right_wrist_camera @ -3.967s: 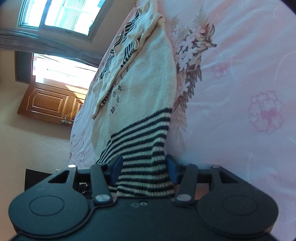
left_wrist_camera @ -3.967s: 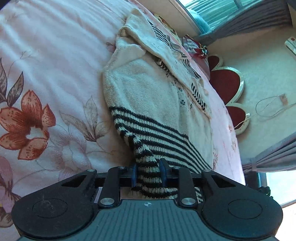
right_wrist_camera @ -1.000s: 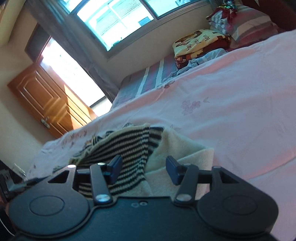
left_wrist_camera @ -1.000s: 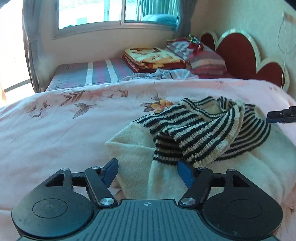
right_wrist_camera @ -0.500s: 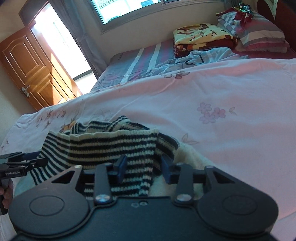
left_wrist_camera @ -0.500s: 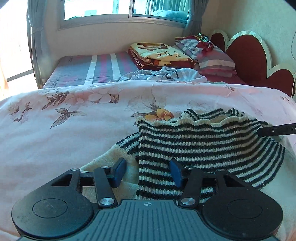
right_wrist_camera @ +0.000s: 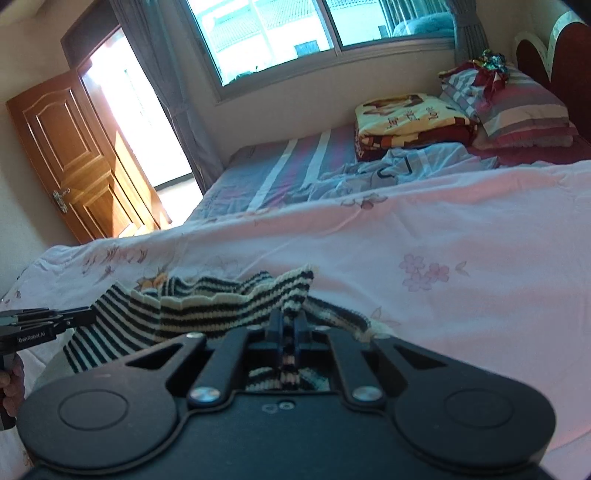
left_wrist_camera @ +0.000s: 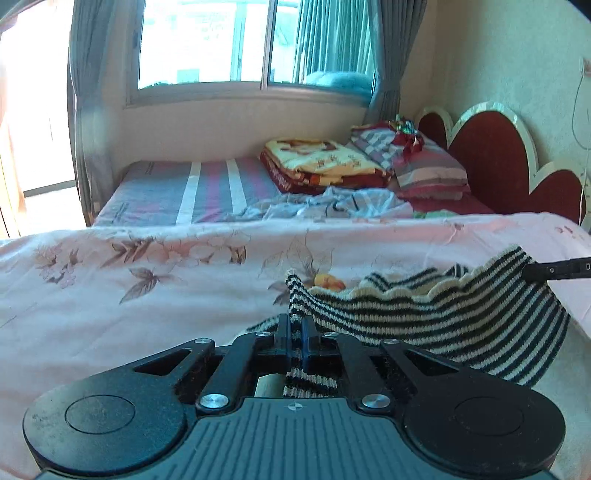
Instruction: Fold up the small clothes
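A small cream sweater with a black-and-cream striped hem [left_wrist_camera: 436,314] lies on the pink floral bedspread [left_wrist_camera: 147,288]. My left gripper [left_wrist_camera: 294,334] is shut on the left corner of the striped hem. My right gripper [right_wrist_camera: 288,326] is shut on the right corner of the same hem [right_wrist_camera: 207,306]. The hem hangs stretched between both grippers, lifted off the bed. The right gripper's tip shows at the right edge of the left wrist view [left_wrist_camera: 557,271], and the left gripper at the left edge of the right wrist view [right_wrist_camera: 44,323]. The sweater's body is mostly hidden below the grippers.
Behind the bedspread lie a crumpled light blue garment [left_wrist_camera: 332,206], a striped sheet [left_wrist_camera: 192,188], folded blankets [left_wrist_camera: 325,164] and pillows [left_wrist_camera: 424,166]. A red headboard [left_wrist_camera: 491,155] stands at the right. A window [right_wrist_camera: 295,33] and a wooden door [right_wrist_camera: 74,155] are beyond.
Both grippers were open half a second ago and have shut on the hem's corners. The striped hem is now pulled taut and lifted between them.
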`<state>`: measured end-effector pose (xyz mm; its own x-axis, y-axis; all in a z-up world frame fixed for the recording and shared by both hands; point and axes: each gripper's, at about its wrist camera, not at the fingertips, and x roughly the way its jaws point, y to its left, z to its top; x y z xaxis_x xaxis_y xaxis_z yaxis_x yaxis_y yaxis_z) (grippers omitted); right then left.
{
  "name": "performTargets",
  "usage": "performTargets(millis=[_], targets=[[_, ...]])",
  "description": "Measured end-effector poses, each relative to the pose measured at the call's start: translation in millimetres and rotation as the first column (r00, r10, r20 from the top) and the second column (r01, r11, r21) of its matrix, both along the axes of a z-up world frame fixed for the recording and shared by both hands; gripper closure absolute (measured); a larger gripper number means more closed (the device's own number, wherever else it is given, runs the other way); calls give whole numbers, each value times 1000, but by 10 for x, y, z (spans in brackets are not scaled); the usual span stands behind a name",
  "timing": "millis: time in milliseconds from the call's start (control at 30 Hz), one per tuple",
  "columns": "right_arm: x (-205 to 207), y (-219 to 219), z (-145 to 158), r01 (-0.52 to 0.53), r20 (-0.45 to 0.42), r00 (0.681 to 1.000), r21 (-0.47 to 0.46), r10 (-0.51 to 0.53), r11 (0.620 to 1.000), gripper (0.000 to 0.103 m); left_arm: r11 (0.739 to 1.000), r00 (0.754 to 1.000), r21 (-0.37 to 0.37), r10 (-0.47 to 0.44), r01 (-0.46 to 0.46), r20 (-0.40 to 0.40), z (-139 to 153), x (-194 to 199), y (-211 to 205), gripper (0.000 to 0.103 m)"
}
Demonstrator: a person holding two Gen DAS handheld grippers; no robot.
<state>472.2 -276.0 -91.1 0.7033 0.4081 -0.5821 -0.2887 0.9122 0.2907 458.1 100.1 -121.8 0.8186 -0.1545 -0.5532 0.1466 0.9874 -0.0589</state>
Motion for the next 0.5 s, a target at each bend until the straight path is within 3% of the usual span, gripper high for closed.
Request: performTargets(millis=[67,133,200,300,367,433,500], targets=[[-17,-38,29,24,32,999,-11,-23,1000,97,999,999,20,37,-37,25,3,26,-7,98],[66,-71,-74,59,-14,998,-47,-59,997,97,996,998,76,52,-48,-47,-118,144,-52,98],[163,-77,-280,81,-93,992,-93,-89,992,97,987,996,158,48,-34,-82,-287,183,-162,98],[155,-92,-346,99,-91,990,-72,-105,993,98,954,998,299,34,-15,-59,-309,138,-395,98],[116,-89,-308,110,-83,990,-54,-115,992,88,946,998,320,56,-39,-43,-244,87,-428,84],[-39,-90,-171,142,-28,989,-43,-143,989,80,952,993,287,116,-110,-4,-65,-57,-359,34],[-246,-88,-31,148,36,989,-50,-146,988,58,971,988,189,137,-148,71,156,-314,-235,18]])
